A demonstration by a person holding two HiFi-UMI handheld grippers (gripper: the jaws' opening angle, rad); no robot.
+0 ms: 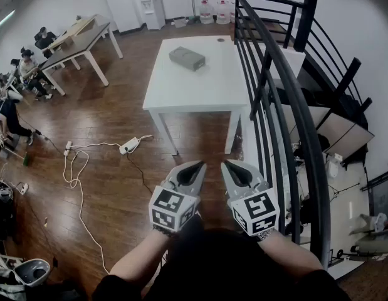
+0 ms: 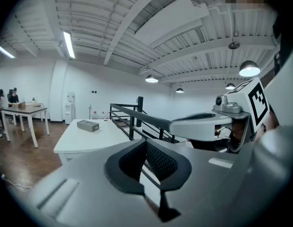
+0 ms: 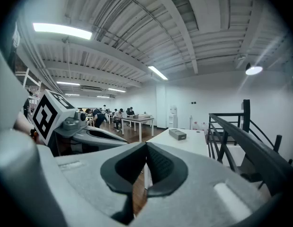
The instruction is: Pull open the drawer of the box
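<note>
Wooden floor [image 1: 118,124] fills most of the head view. A black railing [image 1: 288,105] runs down the right side.

White desk [image 1: 200,86] stands mid-room, its right edge close to the railing. Two long desks [image 1: 81,42] stand at far left with people seated beside them.

Left gripper [image 1: 195,168] and right gripper [image 1: 234,171] are held side by side close to the person's body, over the floor, well short of the desk's near edge and pointing toward it.
- Left gripper view: jaws clenched, the dark ribbed pads [image 2: 158,162] meet at the tip with nothing between them.
- Right gripper view: same, pads [image 3: 160,167] pressed together, empty.

The box [image 1: 187,58], grey and low, lies on the desk near its far edge, a little left of the middle and skewed to the desk's edges. It is well apart from both grippers. Drawer state too small to tell from here.

A white power strip [image 1: 129,145] lies on the floor off the desk's near left corner, with a white cable [image 1: 78,174] looping away to the left.
</note>
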